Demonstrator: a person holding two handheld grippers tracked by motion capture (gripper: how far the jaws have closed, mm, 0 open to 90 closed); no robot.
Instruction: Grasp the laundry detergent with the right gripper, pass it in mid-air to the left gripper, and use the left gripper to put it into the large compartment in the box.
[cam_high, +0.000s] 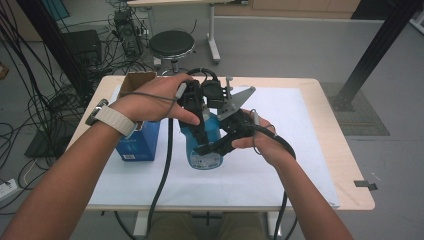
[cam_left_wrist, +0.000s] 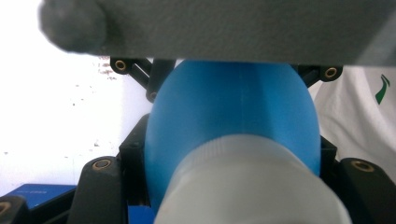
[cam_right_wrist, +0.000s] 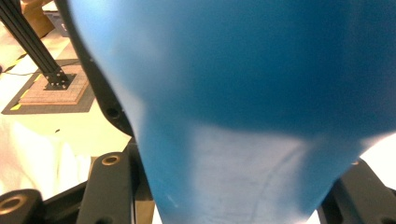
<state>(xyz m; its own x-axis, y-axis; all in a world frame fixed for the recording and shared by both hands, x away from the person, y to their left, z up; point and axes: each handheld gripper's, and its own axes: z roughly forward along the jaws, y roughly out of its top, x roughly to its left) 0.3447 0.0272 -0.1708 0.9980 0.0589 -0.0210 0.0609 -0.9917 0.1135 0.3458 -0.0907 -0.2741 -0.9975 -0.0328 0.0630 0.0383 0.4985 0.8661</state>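
Observation:
A blue plastic bottle (cam_high: 205, 150) with a printed label stands upright on the white sheet (cam_high: 285, 165) at the table's middle. My left gripper (cam_high: 200, 131) comes down over its top and is shut on the bottle at the white cap (cam_left_wrist: 247, 186), with the blue body (cam_left_wrist: 233, 112) swelling beyond it. My right gripper (cam_high: 212, 146) reaches in from the right and is shut on the bottle's body (cam_right_wrist: 233, 93), which sits between its black fingers (cam_right_wrist: 109, 186). The hands and grippers hide the bottle's upper part in the high view.
A blue carton (cam_high: 137, 142) stands just left of the bottle, with an open cardboard box (cam_high: 135, 80) behind it. The wooden table (cam_high: 345, 165) shows bare at the right. A stool (cam_high: 171, 44), cables and a black frame post (cam_high: 370, 55) are on the floor beyond.

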